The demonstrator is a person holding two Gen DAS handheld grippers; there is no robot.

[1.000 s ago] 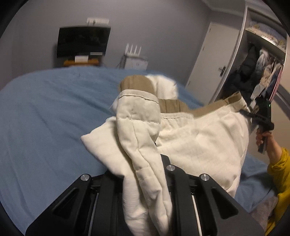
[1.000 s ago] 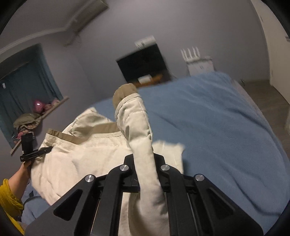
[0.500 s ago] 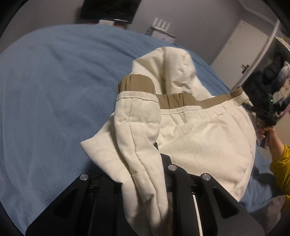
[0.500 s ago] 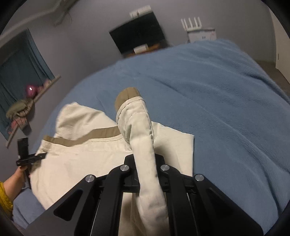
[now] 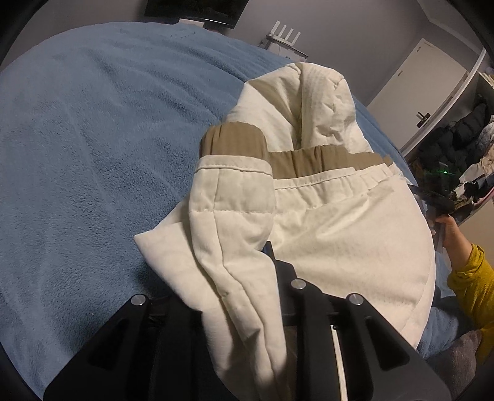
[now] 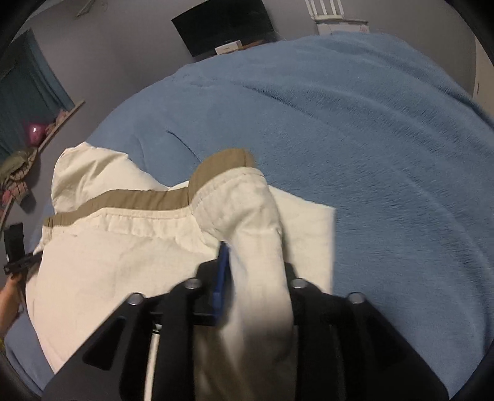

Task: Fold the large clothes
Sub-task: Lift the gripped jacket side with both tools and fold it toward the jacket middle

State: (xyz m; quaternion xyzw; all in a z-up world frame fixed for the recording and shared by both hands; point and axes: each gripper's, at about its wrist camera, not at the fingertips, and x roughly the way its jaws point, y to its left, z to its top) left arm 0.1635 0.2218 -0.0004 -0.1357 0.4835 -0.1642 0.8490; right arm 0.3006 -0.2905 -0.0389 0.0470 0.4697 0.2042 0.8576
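Note:
A cream padded jacket (image 5: 339, 240) with tan cuffs and hem lies on the blue bed (image 5: 92, 154). One sleeve, ending in a tan cuff (image 5: 234, 143), runs through my left gripper (image 5: 234, 262). Its jaws are opening, but the cloth still fills the gap and hides the left finger. In the right wrist view the other sleeve (image 6: 256, 234) lies between the jaws of my right gripper (image 6: 256, 268). These jaws are opening too. The blue pad of one of the fingers (image 6: 222, 274) stands bare, apart from the cloth. Each gripper also shows at the other view's edge: right gripper (image 5: 432, 200), left gripper (image 6: 18, 262).
The blue blanket (image 6: 386, 138) spreads wide beyond the jacket. A dark screen (image 6: 222, 24) and a white router (image 5: 287, 34) stand at the far wall. A door (image 5: 416, 83) and an open wardrobe (image 5: 463, 138) are on the right. A yellow sleeve (image 5: 469, 277) shows at the edge.
Both grippers have sunk toward the bed with the sleeves, and the jacket body has settled onto the blanket. The right jaws have parted, baring a blue pad.

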